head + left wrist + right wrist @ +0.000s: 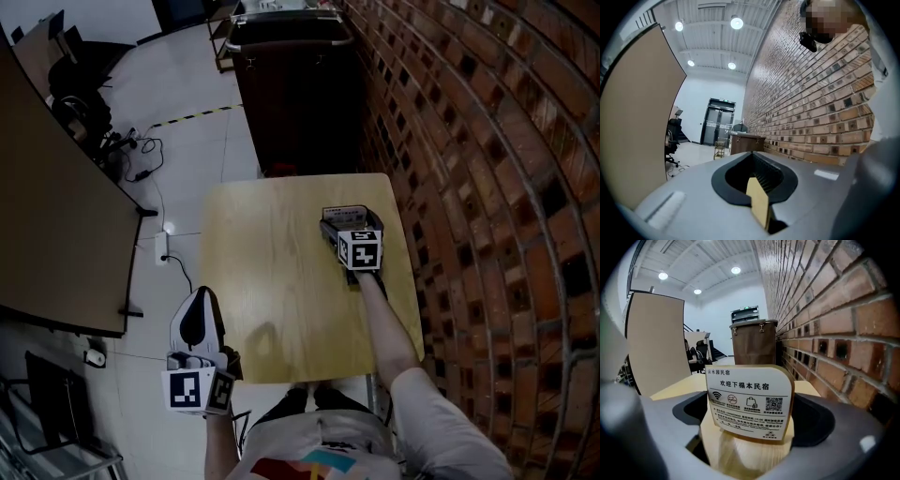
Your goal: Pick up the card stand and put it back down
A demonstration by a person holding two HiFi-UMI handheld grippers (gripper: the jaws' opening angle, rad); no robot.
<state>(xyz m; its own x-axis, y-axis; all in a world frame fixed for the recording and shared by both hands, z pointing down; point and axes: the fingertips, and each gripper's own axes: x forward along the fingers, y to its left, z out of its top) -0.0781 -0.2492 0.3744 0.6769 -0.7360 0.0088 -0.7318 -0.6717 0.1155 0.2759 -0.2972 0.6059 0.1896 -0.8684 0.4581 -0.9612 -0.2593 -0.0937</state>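
My left claw (199, 309) hangs off the near left corner of the table (267, 291), over the floor and out of the job. Its own view shows the jaws (758, 204) pressed together into one thin tan blade with nothing between them. I read that as parked, so it won't knock anything.

To the right, across the tabletop, my right claw (351, 236) is at the far right part of the table. The card stand (750, 401) fills its opening. The jaws look closed on the pale wooden base, and the printed card stands upright and faces the camera. Gripping the base rather than the card makes sense to me, since it should keep the sign from tipping.

From overhead the stand (345, 216) is near the brick wall (487, 187). I cannot tell whether it is lifted or resting on the wood.
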